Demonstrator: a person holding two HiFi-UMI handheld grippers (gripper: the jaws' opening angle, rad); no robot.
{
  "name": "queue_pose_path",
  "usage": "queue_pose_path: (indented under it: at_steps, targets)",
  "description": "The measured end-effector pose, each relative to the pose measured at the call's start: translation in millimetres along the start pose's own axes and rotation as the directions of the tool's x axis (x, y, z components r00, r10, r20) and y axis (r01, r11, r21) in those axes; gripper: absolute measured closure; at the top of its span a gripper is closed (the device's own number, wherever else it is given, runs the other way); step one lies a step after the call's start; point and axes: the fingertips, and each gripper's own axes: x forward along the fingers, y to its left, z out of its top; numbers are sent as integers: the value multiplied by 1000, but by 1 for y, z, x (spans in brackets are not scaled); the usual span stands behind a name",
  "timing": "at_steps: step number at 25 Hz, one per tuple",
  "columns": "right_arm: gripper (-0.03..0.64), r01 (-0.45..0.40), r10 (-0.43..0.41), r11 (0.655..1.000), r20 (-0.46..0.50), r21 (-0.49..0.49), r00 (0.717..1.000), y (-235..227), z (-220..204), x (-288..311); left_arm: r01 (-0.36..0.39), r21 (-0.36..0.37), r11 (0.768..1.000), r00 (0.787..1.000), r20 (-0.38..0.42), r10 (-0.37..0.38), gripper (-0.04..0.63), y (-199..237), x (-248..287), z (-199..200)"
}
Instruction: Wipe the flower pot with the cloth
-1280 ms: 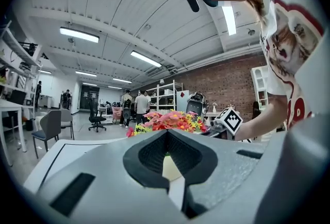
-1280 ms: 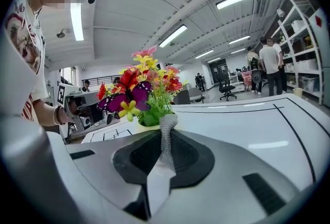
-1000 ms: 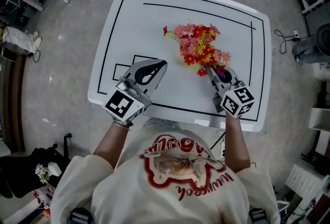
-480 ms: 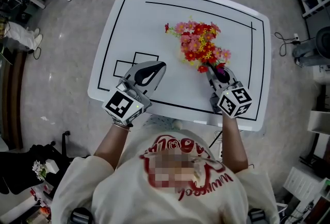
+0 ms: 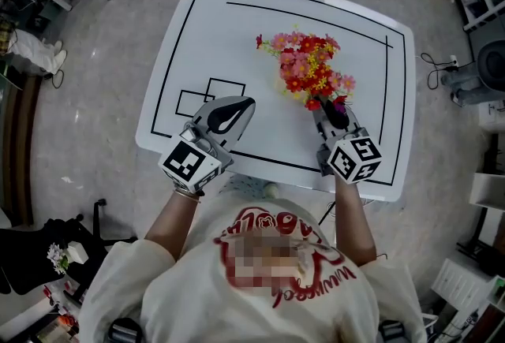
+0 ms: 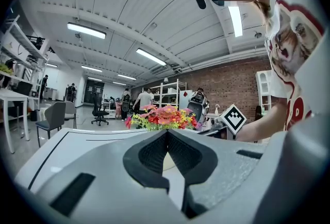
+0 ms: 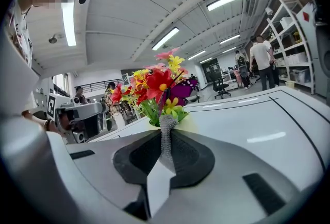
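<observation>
- Pinching a grey cloth (image 7: 166, 135) in the right gripper (image 5: 322, 111), near right over the table (image 5: 205, 34); keeping the left gripper (image 5: 251, 101) closed on nothing, near left.
- Holding both practically where they were a second ago: no real stroke to call, so wiping looks barely begun.
- Losing the flower pot (image 7: 150, 123) under the flowers (image 5: 308, 69) from overhead; catching only a cream sliver in the right gripper view, just past the cloth, contact impossible to judge.

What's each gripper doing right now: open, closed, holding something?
Left gripper: closed, nothing between its jaws.
Right gripper: closed on the grey cloth.
</observation>
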Motion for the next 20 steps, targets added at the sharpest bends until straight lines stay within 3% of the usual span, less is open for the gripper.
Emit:
queue_pose_path:
  at_steps: [20]
  targets:
    - [580, 20, -21, 999, 26, 29, 999, 21, -3, 9, -3, 5, 1000, 1000, -6, 3, 592, -3, -8, -4]
